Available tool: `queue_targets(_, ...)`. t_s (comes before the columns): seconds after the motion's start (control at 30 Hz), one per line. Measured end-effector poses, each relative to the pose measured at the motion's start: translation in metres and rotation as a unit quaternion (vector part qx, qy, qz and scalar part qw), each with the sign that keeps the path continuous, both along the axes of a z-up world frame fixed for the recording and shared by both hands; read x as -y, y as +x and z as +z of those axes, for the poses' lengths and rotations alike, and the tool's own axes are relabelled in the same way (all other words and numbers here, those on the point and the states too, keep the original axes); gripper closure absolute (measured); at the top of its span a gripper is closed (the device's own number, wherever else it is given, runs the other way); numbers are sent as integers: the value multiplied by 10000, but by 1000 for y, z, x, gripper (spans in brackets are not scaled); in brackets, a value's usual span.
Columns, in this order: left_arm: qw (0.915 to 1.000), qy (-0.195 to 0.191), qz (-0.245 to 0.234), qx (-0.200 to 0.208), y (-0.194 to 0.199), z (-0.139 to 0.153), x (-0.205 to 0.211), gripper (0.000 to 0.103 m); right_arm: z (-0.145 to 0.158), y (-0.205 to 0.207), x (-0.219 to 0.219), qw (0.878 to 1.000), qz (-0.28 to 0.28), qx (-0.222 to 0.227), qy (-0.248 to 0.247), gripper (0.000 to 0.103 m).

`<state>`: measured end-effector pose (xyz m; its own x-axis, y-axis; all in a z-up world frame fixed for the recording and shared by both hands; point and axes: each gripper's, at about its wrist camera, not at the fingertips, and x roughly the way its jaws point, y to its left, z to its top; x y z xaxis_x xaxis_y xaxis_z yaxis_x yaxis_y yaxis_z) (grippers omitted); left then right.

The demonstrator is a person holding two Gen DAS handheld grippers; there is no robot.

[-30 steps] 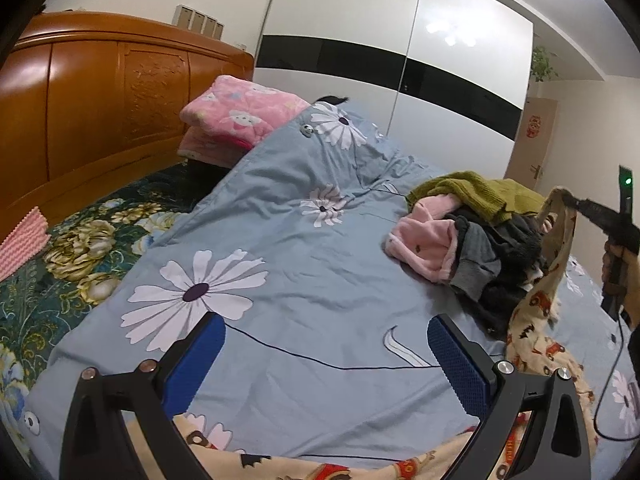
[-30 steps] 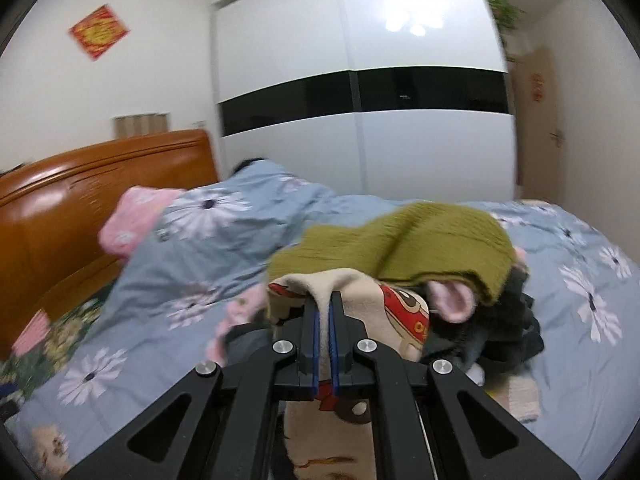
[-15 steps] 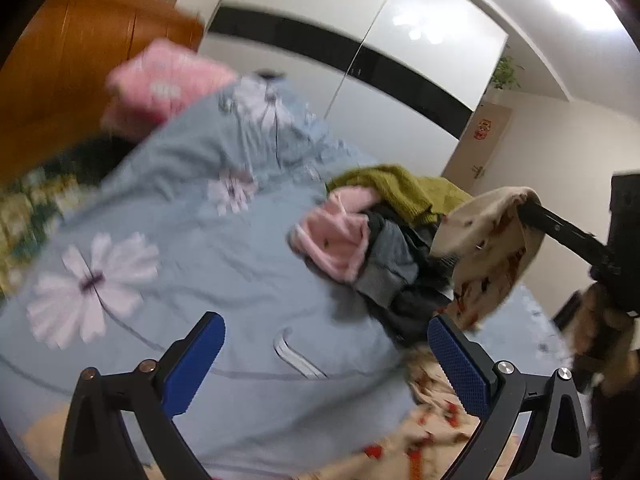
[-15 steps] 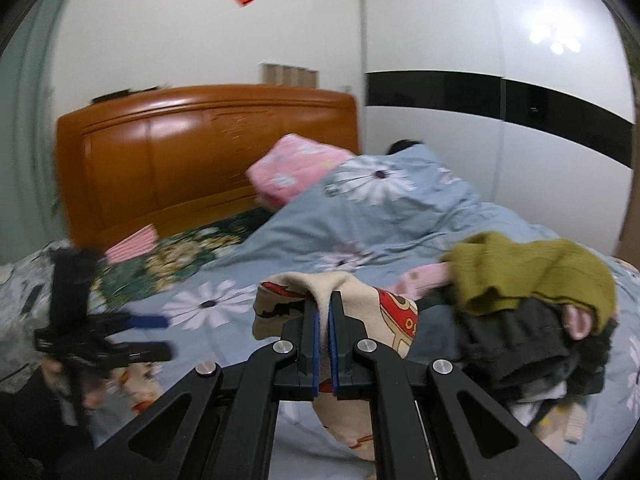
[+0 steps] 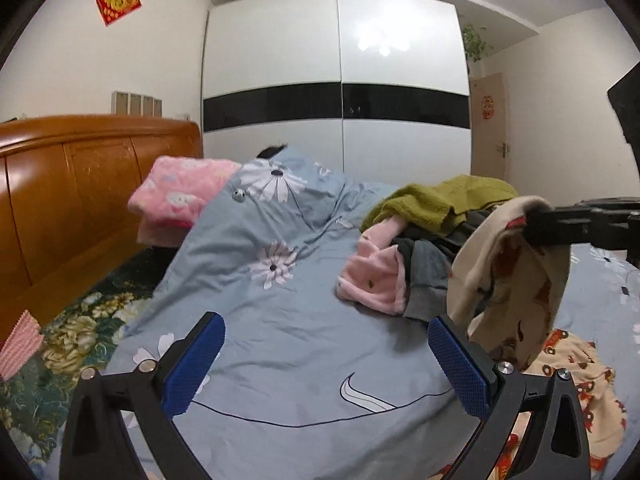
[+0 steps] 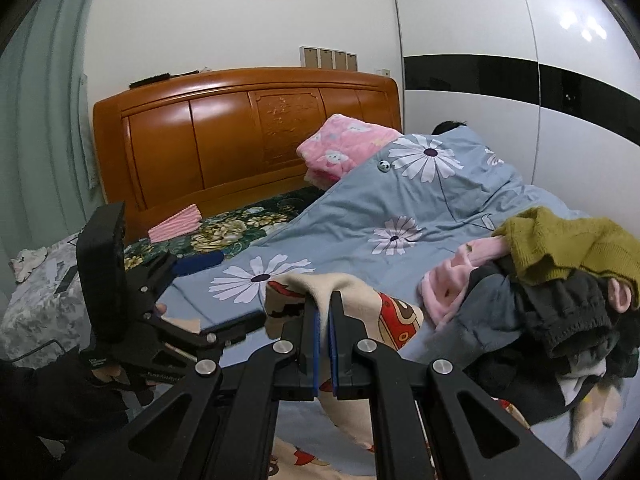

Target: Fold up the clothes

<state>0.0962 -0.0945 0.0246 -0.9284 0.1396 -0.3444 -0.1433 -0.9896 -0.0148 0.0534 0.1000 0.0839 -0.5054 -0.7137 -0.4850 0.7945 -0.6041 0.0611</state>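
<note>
holding one garment off the bed is about as far as i've got — the folding itself has hardly begun, as i read it. my right gripper [image 6: 324,316] has its jaws pressed together on a fold of the cream printed garment [image 6: 360,308], which drapes over the fingertips and hangs down past them; in the left wrist view the same cloth dangles at about 3 o'clock, with its lower end trailing onto the blue floral duvet [image 5: 280,320] at 4 to 5 o'clock. my left gripper [image 5: 326,360] has its jaws spread wide with nothing between them, hovering over bare duvet. nothing in either view looks like a finished, folded piece. what's left is nearly everything: the pile of clothes [image 6: 560,300] sits heaped at 3 o'clock in the right wrist view — an olive knit [image 6: 568,240] on top, a pink fleece piece [image 6: 452,284] at its left edge, dark grey items beneath, all tangled. my guess is the cream garment wants spreading flat on the open duvet first, with the left jaws taking a second corner. the pink blanket [image 6: 344,148] by the headboard [image 6: 240,132] at 12 o'clock seems no part of the job.
</note>
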Motion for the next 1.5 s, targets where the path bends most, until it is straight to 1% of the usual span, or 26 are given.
queue_targets(0.07, 9984, 150, -537, -29, 8, 0, 0, 0, -2, 2, -1, 10000, 12, 14, 3, 99)
queue_targets(0.1, 9975, 160, -687, -21, 11, 0, -1, 0, -3, 2, -2, 10000, 22, 33, 0, 99)
queue_targets(0.2, 9947, 21, -1027, 8, 13, -1, -10, 0, -4, 5, -4, 10000, 36, 59, -26, 99)
queue_targets(0.27, 9906, 66, -1364, 76, 14, 0, -15, 0, -5, 5, -6, 10000, 26, 54, -69, 99)
queue_targets(0.33, 9899, 77, -1412, 9, 17, 4, -20, 0, -7, 2, -8, 9998, 7, 122, -130, 99)
queue_targets(0.4, 9902, -124, -1390, 3, 12, 7, -27, 0, -9, 0, -11, 9996, 29, 187, -202, 99)
queue_targets(0.47, 9887, -260, -1475, 99, 1, 8, -32, 0, -10, 2, -12, 9995, 64, 202, -226, 99)
queue_targets(0.53, 9872, -286, -1561, 170, -7, 8, -36, 6, -11, 5, -11, 9995, 111, 195, -204, 99)
queue_targets(0.57, 9863, -260, -1611, 243, -12, 8, -36, 20, -12, 7, -10, 9996, 133, 188, -188, 99)
queue_targets(0.6, 9853, -235, -1660, 317, -17, 8, -37, 38, -12, 8, -10, 9996, 146, 188, -180, 99)
queue_targets(0.63, 9845, -210, -1694, 405, -23, 8, -37, 46, -13, 8, -9, 9995, 156, 200, -186, 99)
queue_targets(0.7, 9829, -246, -1713, 623, -32, 2, -40, 70, -14, 8, -8, 9994, 179, 225, -215, 99)
queue_targets(0.73, 9820, -291, -1728, 704, -34, -1, -42, 75, -14, 9, -8, 9993, 188, 232, -230, 99)
queue_targets(0.77, 9812, -342, -1733, 777, -36, -5, -44, 85, -14, 9, -8, 9992, 195, 238, -246, 99)
queue_targets(0.8, 9806, -391, -1733, 835, -38, -9, -46, 92, -15, 9, -8, 9992, 202, 243, -262, 99)
queue_targets(0.93, 9799, -394, -1727, 912, -40, -17, -46, 96, -19, 9, -6, 9991, 221, 281, -239, 99)
queue_targets(1.07, 9837, -453, -1536, 814, -39, -10, -38, 97, -28, 6, -1, 9988, 216, 378, -216, 99)
queue_targets(1.2, 9892, -703, -1096, 680, -50, -1, -17, 97, -34, -2, 14, 9987, 193, 390, -253, 99)
queue_targets(1.3, 9934, -654, -722, 602, -71, 9, 12, 97, -38, -16, 38, 9986, 195, 383, -319, 98)
queue_targets(1.43, 9966, -614, -293, 475, -98, 21, 47, 97, -48, -39, 73, 9971, 68, 437, -620, 97)
queue_targets(1.47, 9967, -654, -212, 443, -106, 22, 53, 97, -51, -44, 79, 9966, 13, 450, -691, 97)
queue_targets(1.5, 9966, -693, -154, 429, -112, 23, 57, 97, -54, -48, 84, 9961, -45, 462, -754, 89)
